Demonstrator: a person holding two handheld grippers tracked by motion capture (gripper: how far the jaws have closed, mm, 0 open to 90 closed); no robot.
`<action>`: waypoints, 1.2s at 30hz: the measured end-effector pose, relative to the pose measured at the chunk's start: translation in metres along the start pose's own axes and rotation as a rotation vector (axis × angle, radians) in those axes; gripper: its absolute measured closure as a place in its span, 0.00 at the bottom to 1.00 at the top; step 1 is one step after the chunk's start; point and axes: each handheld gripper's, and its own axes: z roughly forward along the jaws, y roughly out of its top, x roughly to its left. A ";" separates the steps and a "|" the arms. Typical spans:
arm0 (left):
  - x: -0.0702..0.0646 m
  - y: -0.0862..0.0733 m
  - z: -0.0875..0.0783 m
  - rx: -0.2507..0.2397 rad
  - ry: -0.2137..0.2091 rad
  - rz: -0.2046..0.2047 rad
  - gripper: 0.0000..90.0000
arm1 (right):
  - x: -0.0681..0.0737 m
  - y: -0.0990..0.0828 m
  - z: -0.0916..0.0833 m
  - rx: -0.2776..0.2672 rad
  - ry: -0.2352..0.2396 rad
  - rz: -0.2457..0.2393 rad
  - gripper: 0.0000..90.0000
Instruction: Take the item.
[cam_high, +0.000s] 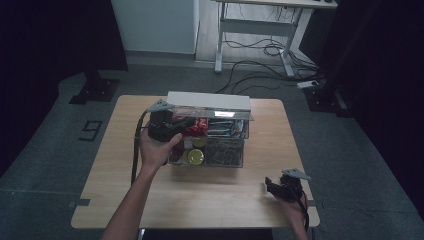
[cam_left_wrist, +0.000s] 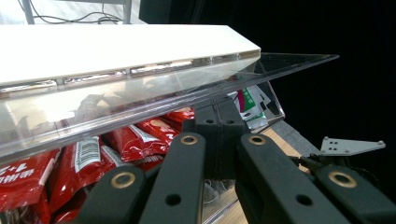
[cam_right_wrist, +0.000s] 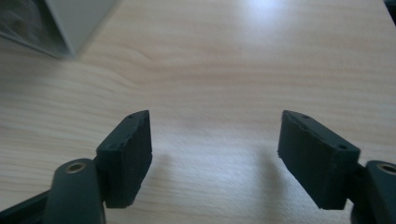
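A clear plastic box (cam_high: 207, 137) stands a little beyond the middle of the wooden desk (cam_high: 115, 170), toward twelve o'clock, with a white hinged lid (cam_high: 208, 100) raised along its far edge. Inside lie red snack packets (cam_high: 196, 126) at the far left, round yellow-green items (cam_high: 195, 156) at the near left, and darker contents in the compartments to the right.

The left gripper (cam_high: 165, 125) rests at the box's nine o'clock end, held in the person's left hand (cam_high: 155, 147). In the left gripper view its jaws stand clenched together, closed at the transparent wall of the box (cam_left_wrist: 224, 205), with the red packets (cam_left_wrist: 135, 140) just beyond them and the lid's clear edge (cam_left_wrist: 289, 63) slanting overhead. Whether the pads pinch the wall or merely meet beside it cannot be told.

The right gripper (cam_high: 272, 186) sits well apart from the box, near the desk's five o'clock corner, in the person's right hand (cam_high: 292, 202). In the right gripper view its jaws stand released and wide, with bare desk (cam_right_wrist: 215, 84) between them and a corner of the box (cam_right_wrist: 51, 28) at eleven o'clock.
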 end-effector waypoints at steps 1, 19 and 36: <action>0.000 0.000 0.000 0.001 -0.001 0.000 1.00 | 0.002 0.002 -0.002 -0.008 0.008 0.003 0.31; 0.000 0.003 0.002 0.004 0.004 -0.009 1.00 | 0.042 0.056 -0.040 -0.153 0.147 -0.050 0.40; -0.001 0.006 0.002 -0.001 -0.003 -0.008 1.00 | 0.073 0.105 -0.062 -0.259 0.258 -0.068 0.50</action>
